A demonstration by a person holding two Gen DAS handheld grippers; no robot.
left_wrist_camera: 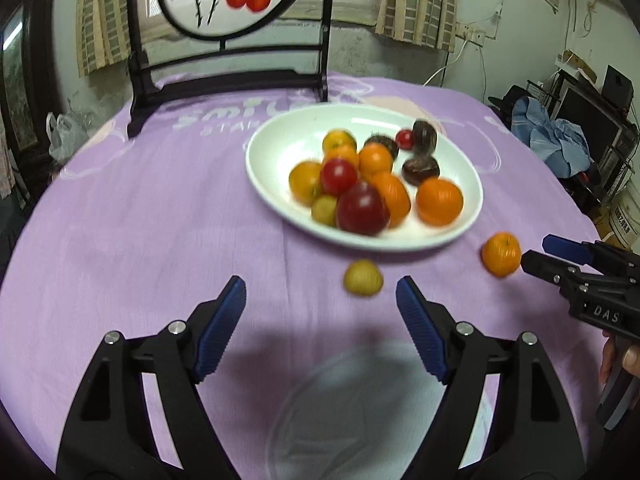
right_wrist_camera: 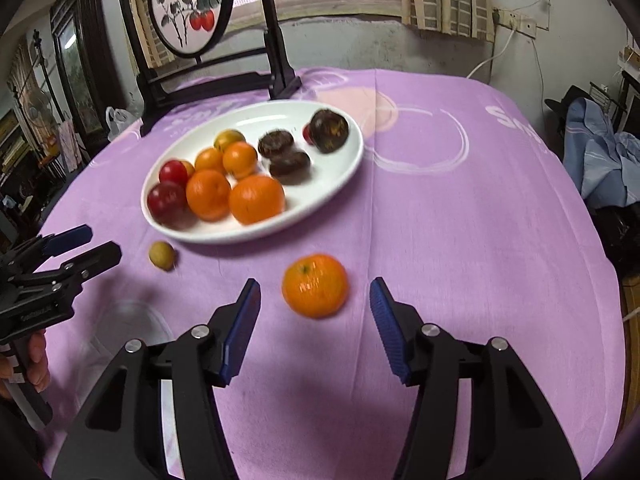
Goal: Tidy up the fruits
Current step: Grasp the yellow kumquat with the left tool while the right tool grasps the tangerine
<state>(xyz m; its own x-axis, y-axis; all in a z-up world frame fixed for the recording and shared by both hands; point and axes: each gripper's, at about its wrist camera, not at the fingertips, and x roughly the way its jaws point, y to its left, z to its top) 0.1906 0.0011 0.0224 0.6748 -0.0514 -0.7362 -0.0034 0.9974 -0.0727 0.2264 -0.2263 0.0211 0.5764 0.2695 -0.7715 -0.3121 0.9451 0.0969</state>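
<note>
On the purple-clothed tabletop (right_wrist_camera: 460,220), a white plate (right_wrist_camera: 344,168) holds most of the fruit, while an orange (right_wrist_camera: 315,285) and a small yellow fruit (left_wrist_camera: 363,277) lie loose just before its near rim. Gathering appears underway: the right tool (right_wrist_camera: 316,318) and left tool (left_wrist_camera: 320,312) each stand apart and empty, and each would need to advance, close, then lift plateward. The orange's stem end faces up toward the camera; both fruits are nearly round, with no clear long axis.

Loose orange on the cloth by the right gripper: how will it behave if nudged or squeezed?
The orange is round and lies free on the purple cloth, so it probably rolls if nudged off-centre. Its peel looks dimpled, likely giving fair grip. It likely yields slightly under the pads, so squeeze moderately.
</note>
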